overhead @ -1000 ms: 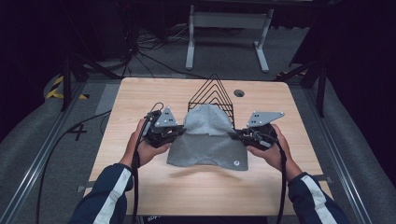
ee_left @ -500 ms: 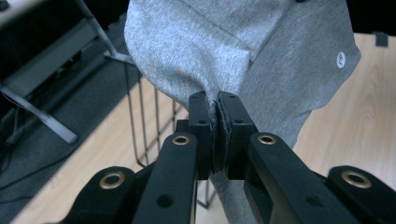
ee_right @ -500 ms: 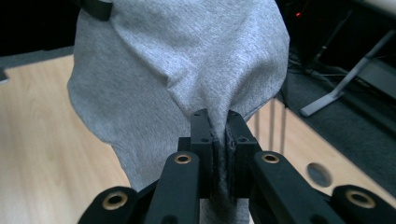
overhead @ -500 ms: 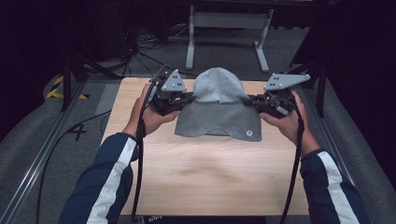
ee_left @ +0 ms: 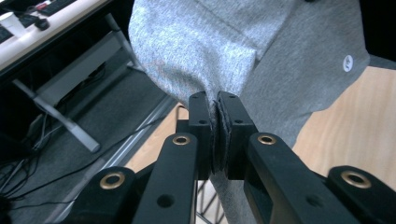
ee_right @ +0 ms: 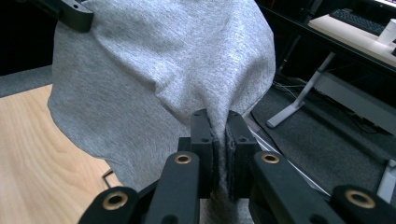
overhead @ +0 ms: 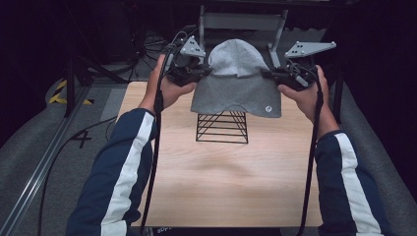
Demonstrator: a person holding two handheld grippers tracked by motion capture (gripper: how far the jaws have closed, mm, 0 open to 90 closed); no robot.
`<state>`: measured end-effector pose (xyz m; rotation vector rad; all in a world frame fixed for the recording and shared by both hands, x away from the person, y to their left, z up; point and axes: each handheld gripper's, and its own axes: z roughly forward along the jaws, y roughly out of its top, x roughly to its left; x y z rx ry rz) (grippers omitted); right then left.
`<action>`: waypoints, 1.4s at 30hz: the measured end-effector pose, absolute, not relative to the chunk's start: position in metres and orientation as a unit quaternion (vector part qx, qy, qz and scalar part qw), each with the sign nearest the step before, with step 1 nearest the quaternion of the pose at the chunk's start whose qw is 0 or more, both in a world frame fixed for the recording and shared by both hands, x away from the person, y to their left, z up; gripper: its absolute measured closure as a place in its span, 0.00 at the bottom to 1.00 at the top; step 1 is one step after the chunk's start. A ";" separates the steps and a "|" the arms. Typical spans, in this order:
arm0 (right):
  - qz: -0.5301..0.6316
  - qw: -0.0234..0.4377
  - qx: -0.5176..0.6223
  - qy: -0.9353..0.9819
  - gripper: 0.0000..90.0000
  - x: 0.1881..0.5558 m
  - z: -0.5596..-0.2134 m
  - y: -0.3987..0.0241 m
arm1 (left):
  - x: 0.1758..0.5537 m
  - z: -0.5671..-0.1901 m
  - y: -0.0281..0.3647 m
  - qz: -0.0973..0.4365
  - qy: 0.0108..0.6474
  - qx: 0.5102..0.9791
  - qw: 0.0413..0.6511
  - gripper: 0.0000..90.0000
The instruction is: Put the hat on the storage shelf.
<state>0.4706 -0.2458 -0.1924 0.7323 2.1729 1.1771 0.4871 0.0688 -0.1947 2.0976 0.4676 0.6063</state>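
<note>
While lifted above wire rack (overhead: pixel 222 127) | grey beanie (overhead: pixel 238 81) edges pinched by left gripper (overhead: pixel 202 72) | right gripper (overhead: pixel 268 74) fingers

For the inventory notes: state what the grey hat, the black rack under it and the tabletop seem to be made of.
Grey hat: soft heathered knit, probably cotton jersey; it drapes and folds. Black rack: thin wire rods, likely metal with a matte black coat. Tabletop: pale wood grain, whether solid or laminate is unclear.
</note>
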 end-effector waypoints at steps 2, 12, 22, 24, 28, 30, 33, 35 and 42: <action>0.439 0.280 0.275 0.809 0.94 0.477 -0.192 -0.244 | 0.493 -0.192 0.069 0.246 0.191 0.844 0.437 0.95; 0.442 0.289 0.284 0.801 0.94 0.500 -0.193 -0.234 | 0.519 -0.195 0.069 0.246 0.215 0.838 0.436 0.95; 0.442 0.272 0.282 0.807 0.94 0.508 -0.211 -0.229 | 0.524 -0.214 0.075 0.229 0.223 0.836 0.446 0.95; 0.443 0.267 0.280 0.809 0.94 0.504 -0.213 -0.231 | 0.521 -0.214 0.077 0.226 0.223 0.835 0.450 0.95; 0.448 0.266 0.276 0.808 0.94 0.498 -0.213 -0.235 | 0.514 -0.215 0.080 0.227 0.219 0.833 0.455 0.95; 0.452 0.265 0.271 0.808 0.94 0.494 -0.213 -0.235 | 0.511 -0.214 0.083 0.226 0.213 0.832 0.460 0.95; 0.457 0.263 0.261 0.809 0.94 0.487 -0.213 -0.235 | 0.506 -0.216 0.085 0.226 0.210 0.831 0.462 0.95; 0.459 0.265 0.255 0.808 0.94 0.485 -0.215 -0.235 | 0.502 -0.217 0.086 0.223 0.208 0.829 0.468 0.95; 0.466 0.259 0.245 0.810 0.94 0.476 -0.220 -0.235 | 0.492 -0.218 0.089 0.225 0.194 0.828 0.476 0.95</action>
